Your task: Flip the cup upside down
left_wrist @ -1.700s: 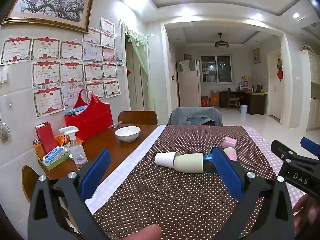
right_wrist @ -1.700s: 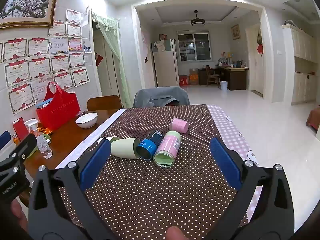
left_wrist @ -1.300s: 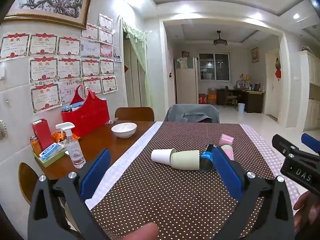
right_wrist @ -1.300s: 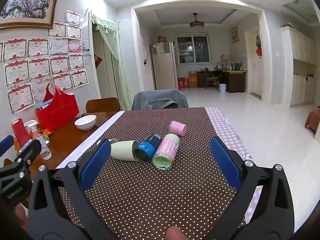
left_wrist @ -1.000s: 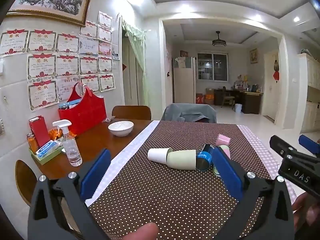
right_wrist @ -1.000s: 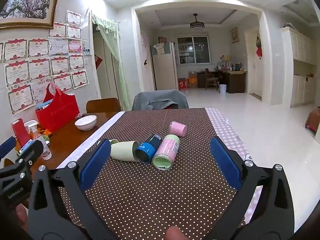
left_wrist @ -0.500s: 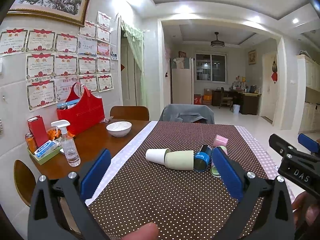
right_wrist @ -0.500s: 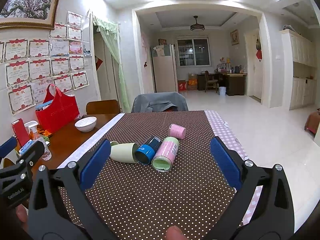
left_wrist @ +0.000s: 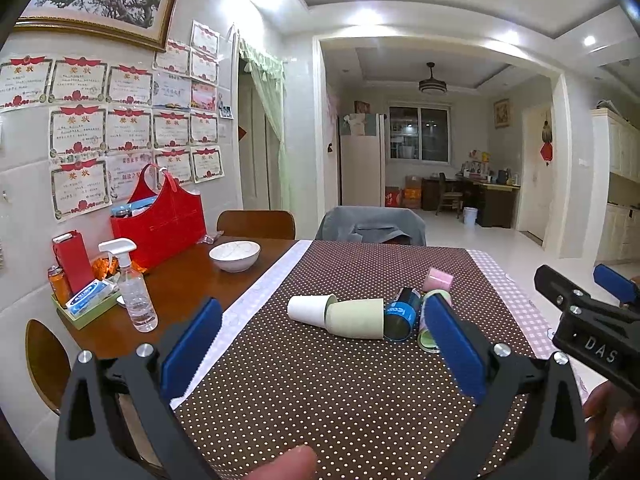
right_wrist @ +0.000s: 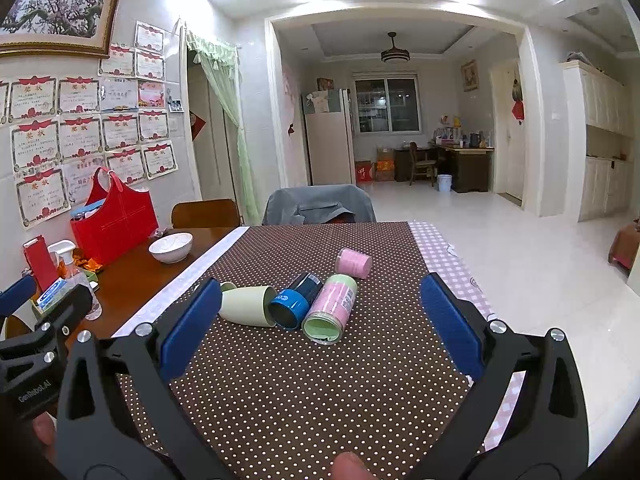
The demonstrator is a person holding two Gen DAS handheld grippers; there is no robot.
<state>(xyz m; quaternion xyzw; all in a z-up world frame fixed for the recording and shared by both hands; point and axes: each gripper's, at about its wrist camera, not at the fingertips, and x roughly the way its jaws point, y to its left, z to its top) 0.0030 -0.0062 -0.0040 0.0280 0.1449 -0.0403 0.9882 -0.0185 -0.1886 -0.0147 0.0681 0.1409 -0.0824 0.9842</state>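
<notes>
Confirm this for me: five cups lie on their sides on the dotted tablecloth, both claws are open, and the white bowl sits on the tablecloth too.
Not quite. The white bowl sits on the bare wooden table, beside the dotted tablecloth, as the left wrist view shows. The rest holds: five cups lie on their sides, and the left claw and right claw are open.

Brown tablecloth (right_wrist: pixel 320 380) with small white dots, white band along one edge, pink-and-white check along the other. Cups on it: white cup (left_wrist: pixel 310 309); pale green cup (right_wrist: pixel 248 305); blue cup (right_wrist: pixel 296 300), dark inside; pink cup (right_wrist: pixel 332 306) with green ends; small pink cup (right_wrist: pixel 354 263). White bowl (left_wrist: pixel 235 255) on reddish-brown wood. Red bag (left_wrist: pixel 160 224). Gripper pads blue, frames black.
</notes>
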